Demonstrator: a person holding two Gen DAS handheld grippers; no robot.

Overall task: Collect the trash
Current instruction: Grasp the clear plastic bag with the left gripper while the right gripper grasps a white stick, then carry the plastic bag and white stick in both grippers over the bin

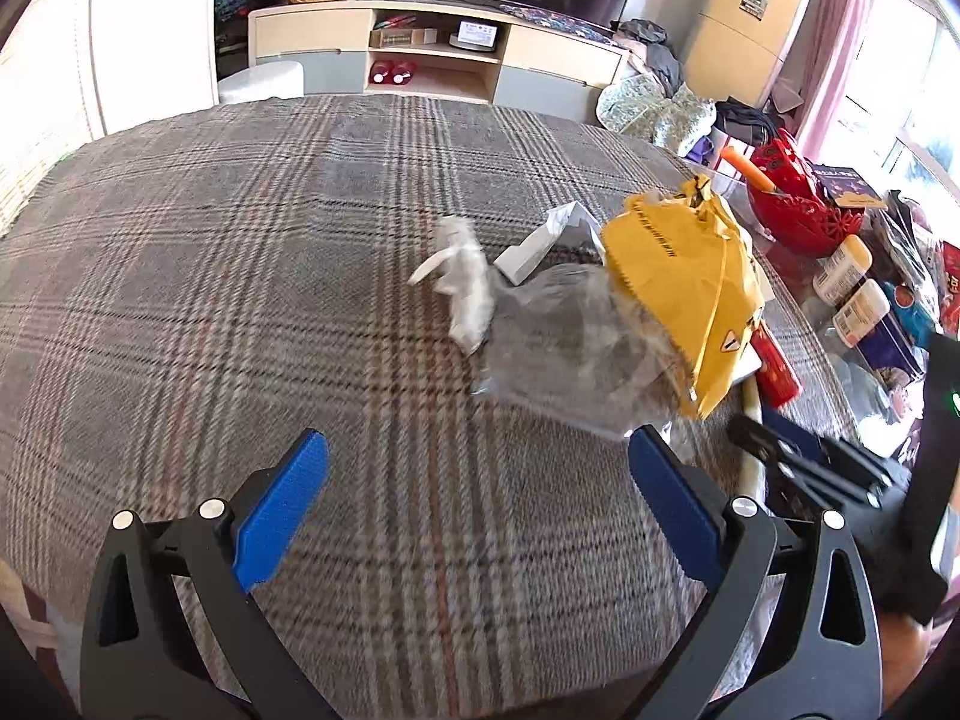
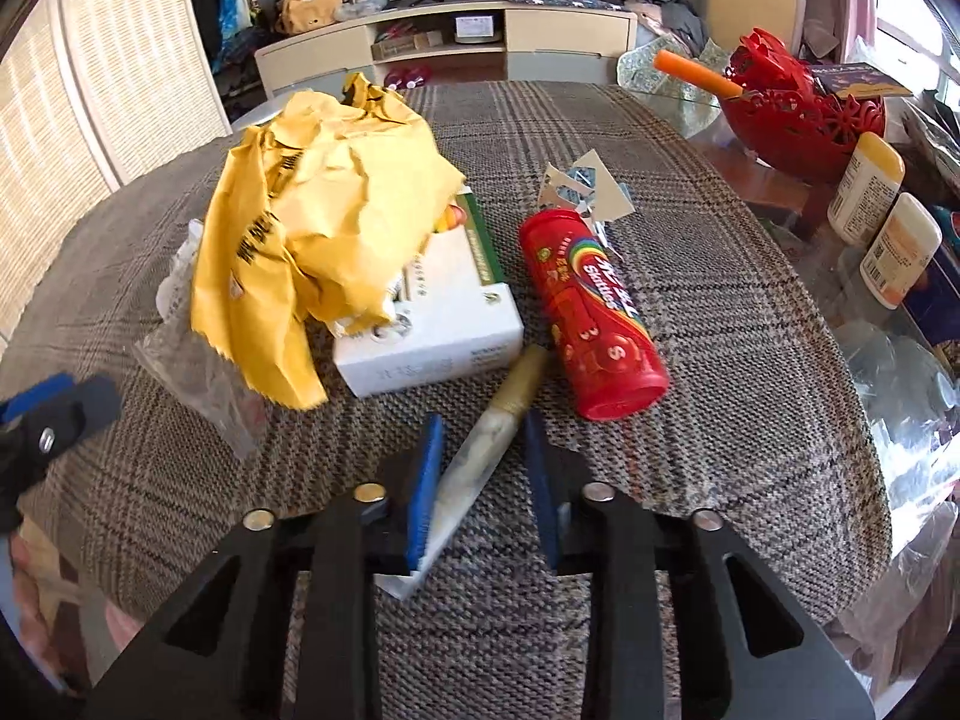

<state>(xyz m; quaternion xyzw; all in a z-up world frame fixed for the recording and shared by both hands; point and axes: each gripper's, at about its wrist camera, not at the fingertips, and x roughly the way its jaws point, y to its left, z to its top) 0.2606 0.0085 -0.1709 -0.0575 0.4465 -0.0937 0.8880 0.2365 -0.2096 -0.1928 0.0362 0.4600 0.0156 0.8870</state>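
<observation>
On the plaid tablecloth (image 2: 720, 324) lie a crumpled yellow envelope (image 2: 318, 210), a white box (image 2: 438, 330) half under it, a red Skittles tube (image 2: 594, 312), torn paper scraps (image 2: 582, 186) and a clear plastic bag (image 2: 204, 378). A gold-and-white tube wrapper (image 2: 492, 438) lies between the jaws of my right gripper (image 2: 483, 426). The jaws stand narrow, the left pad touches the wrapper, and a gap shows at the right pad. My left gripper (image 1: 480, 480) is wide open and holds nothing. Its right fingertip is close to the clear bag (image 1: 570, 348), with a crumpled white wrapper (image 1: 462, 282) beyond.
A red openwork basket (image 2: 804, 114) with an orange stick, two cream bottles (image 2: 864, 192) and assorted clutter stand on the glass surface at the right. A TV cabinet (image 1: 432, 54) stands behind the table. The left gripper (image 2: 60, 408) shows at the left edge of the right wrist view.
</observation>
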